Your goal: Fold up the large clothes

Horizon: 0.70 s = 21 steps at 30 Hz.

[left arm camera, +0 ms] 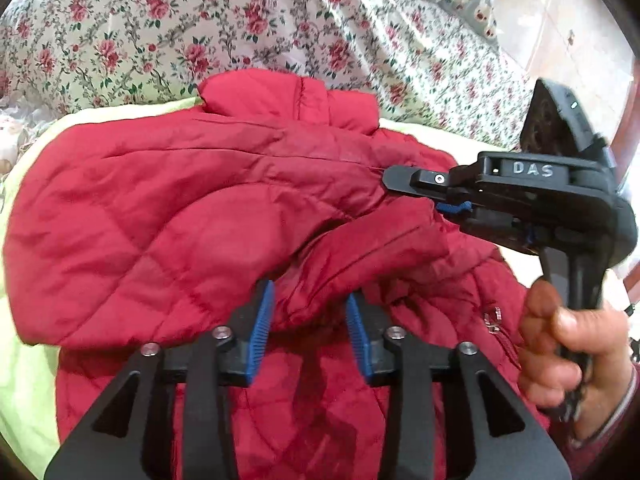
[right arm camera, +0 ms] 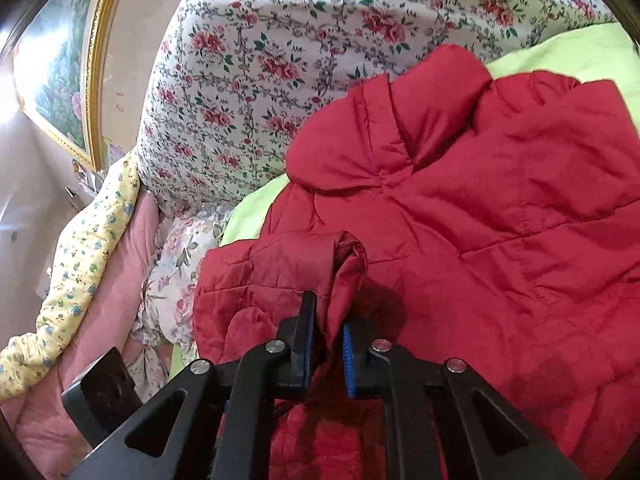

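A red quilted jacket [left arm camera: 180, 216] lies bunched on a light green sheet [left arm camera: 24, 360]; it also fills the right wrist view [right arm camera: 500, 220]. My left gripper [left arm camera: 310, 308] stands with its blue-padded jaws around a thick roll of the jacket and seems to pinch it. My right gripper [right arm camera: 328, 320] is shut on a raised fold of the jacket's edge [right arm camera: 344, 264]. In the left wrist view the right gripper [left arm camera: 404, 188] reaches in from the right, held by a hand [left arm camera: 560, 352], its tips pressed into the jacket.
A floral bedcover [left arm camera: 200, 20] is heaped behind the jacket, also in the right wrist view [right arm camera: 280, 60]. A yellow patterned cloth [right arm camera: 80, 264] and pink bedding [right arm camera: 100, 320] lie at left. A gold-framed picture [right arm camera: 60, 60] hangs on the wall.
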Tool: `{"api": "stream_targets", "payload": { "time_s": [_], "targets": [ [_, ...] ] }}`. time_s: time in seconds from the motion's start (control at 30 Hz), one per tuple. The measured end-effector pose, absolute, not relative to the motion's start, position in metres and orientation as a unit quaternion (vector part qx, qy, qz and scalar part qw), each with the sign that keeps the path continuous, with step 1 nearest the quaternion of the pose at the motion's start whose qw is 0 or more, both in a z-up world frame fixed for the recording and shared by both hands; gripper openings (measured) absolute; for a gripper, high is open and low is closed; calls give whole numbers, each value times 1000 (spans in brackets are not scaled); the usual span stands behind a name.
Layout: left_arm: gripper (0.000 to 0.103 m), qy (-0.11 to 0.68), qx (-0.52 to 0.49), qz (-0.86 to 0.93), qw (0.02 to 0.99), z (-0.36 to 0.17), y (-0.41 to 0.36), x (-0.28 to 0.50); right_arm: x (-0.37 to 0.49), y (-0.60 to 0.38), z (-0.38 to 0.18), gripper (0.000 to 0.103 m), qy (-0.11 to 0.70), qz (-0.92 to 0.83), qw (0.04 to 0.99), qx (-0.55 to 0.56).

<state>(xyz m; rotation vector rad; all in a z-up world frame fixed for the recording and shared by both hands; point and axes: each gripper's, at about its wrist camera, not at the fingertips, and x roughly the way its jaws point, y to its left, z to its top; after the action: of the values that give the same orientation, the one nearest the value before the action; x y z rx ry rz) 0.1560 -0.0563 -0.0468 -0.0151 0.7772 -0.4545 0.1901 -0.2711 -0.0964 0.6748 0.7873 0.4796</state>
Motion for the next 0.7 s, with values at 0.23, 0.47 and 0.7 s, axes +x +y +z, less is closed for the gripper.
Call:
{"api": "stream_targets", "payload": {
  "time_s": [0.23,0.47,0.7],
  "targets": [
    [36,349,-27,-197,916,-23,-27,154,176,-299,-85,10,358,191,863,301],
    [36,344,-59,-169,922,-12,4,176,163,-347,-82,9,346,138,880,294],
    [36,366,-69,-161,914,-25,5,213,158,-363,-89,9,350,109,891,268]
  ]
}}
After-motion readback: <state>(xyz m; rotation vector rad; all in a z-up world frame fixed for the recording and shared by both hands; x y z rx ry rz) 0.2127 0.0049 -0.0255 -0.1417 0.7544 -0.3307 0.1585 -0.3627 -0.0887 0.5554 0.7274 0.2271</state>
